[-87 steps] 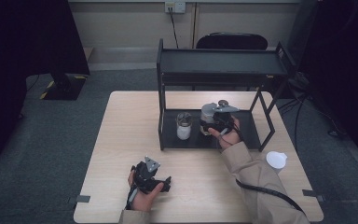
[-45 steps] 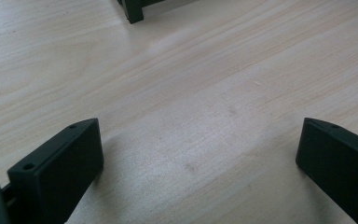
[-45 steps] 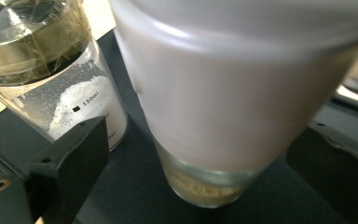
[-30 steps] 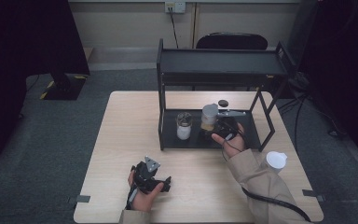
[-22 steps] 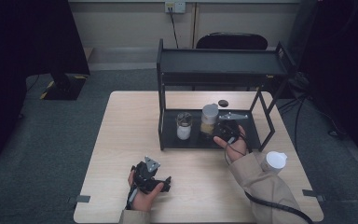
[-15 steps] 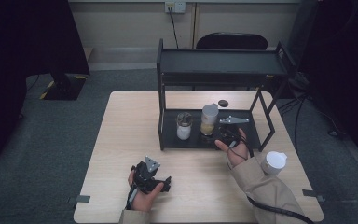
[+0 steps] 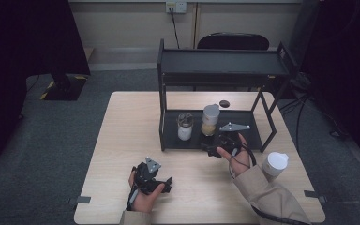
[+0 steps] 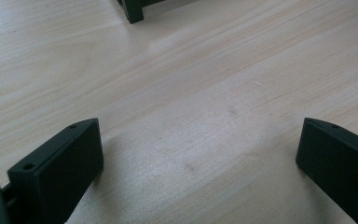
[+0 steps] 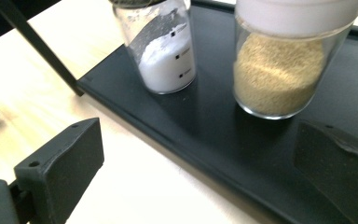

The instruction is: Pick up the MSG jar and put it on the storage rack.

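A black two-tier shelf [image 7: 225, 63] stands on the wooden table. On its lower tray [image 9: 223, 140] a jar of white powder [image 7: 184, 126] [image 9: 165, 46] stands to the left of a white-lidded jar of yellow grains [image 7: 210, 119] [image 9: 284, 65]. My right gripper [image 7: 212, 146] [image 9: 205, 140] is open at the tray's front edge, a short way from both jars, with nothing between its jaws. Near the table's front, my left gripper [image 7: 157, 180] [image 8: 200, 135] is open over bare wood.
Another white-lidded jar [image 7: 274, 164] stands on the table to the right of the right forearm. A small black disc [image 7: 224, 103] lies behind the shelf. The shelf's front left foot [image 8: 133, 9] is ahead of the left gripper.
My right gripper let go of the grain jar on the lower tray and drew back toward the tray's front edge. The jar stays standing. The left gripper has not moved.
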{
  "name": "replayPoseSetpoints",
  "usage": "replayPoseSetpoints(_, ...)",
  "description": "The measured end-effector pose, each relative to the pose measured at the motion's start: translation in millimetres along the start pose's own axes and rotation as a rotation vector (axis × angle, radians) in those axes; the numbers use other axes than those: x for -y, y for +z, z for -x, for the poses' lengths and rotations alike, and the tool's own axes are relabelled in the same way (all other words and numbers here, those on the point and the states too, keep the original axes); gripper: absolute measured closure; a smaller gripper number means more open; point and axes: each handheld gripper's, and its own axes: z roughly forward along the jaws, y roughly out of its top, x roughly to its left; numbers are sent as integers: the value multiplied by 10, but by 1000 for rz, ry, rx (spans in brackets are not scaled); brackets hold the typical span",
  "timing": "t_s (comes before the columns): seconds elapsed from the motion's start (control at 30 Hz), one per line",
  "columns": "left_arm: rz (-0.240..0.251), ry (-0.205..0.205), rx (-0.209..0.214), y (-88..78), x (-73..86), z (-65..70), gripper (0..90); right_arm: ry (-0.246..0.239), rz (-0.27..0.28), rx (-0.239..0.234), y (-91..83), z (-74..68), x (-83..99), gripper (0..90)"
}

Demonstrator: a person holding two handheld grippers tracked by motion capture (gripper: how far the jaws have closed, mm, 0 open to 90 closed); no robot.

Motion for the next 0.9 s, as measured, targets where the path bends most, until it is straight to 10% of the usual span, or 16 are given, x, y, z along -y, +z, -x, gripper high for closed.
replayPoseSetpoints(0.9, 0, 0, 0, 0, 0, 0, 0, -93, -45, -134, -286, -22, 315, 11)
